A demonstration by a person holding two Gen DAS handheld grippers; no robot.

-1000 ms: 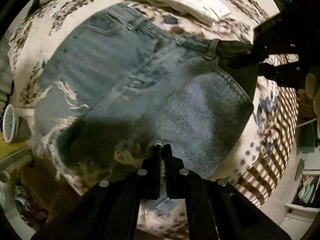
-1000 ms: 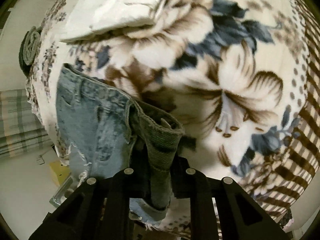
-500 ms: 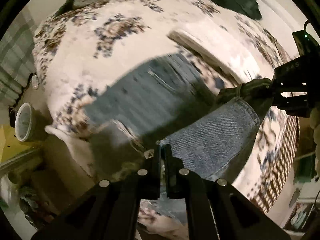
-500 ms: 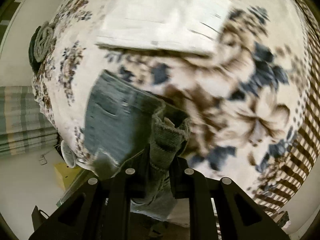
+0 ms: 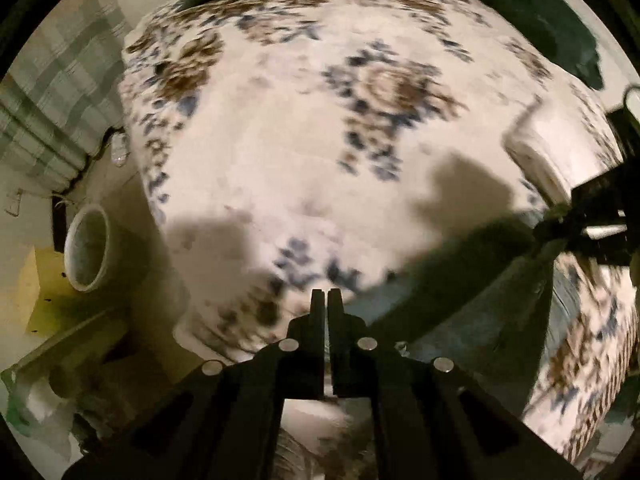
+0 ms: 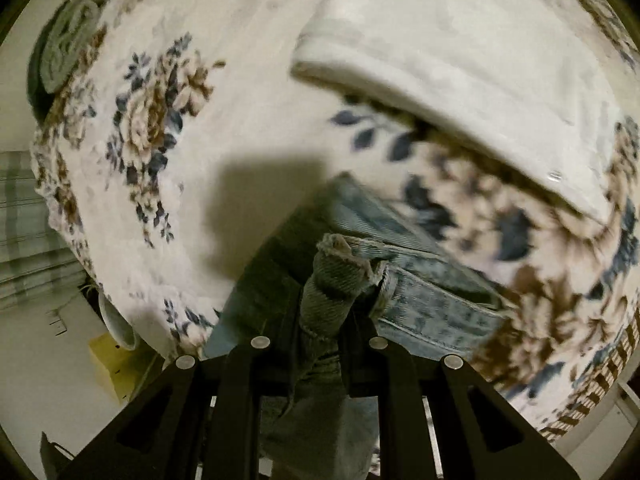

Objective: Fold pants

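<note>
The light blue denim pants [image 6: 424, 292] hang lifted above the flowered blanket [image 6: 248, 132]. My right gripper [image 6: 338, 280] is shut on a bunched part of the waistband, which sticks up between its fingers. In the left wrist view the pants [image 5: 460, 296] stretch in shadow from my left gripper [image 5: 325, 294] across to the right gripper [image 5: 592, 232] at the right edge. My left gripper is shut, and a thin edge of denim shows between its fingers lower down.
A folded white garment [image 6: 460, 60] lies on the blanket beyond the pants, also showing in the left wrist view [image 5: 536, 152]. A rolled green towel [image 6: 60, 52] sits at the far left corner. A white bucket [image 5: 88, 252] stands on the floor beside the bed.
Both grippers have risen with the pants. The denim that lay spread on the blanket is now off it and hangs between the two grippers. Both views are blurred by motion.
</note>
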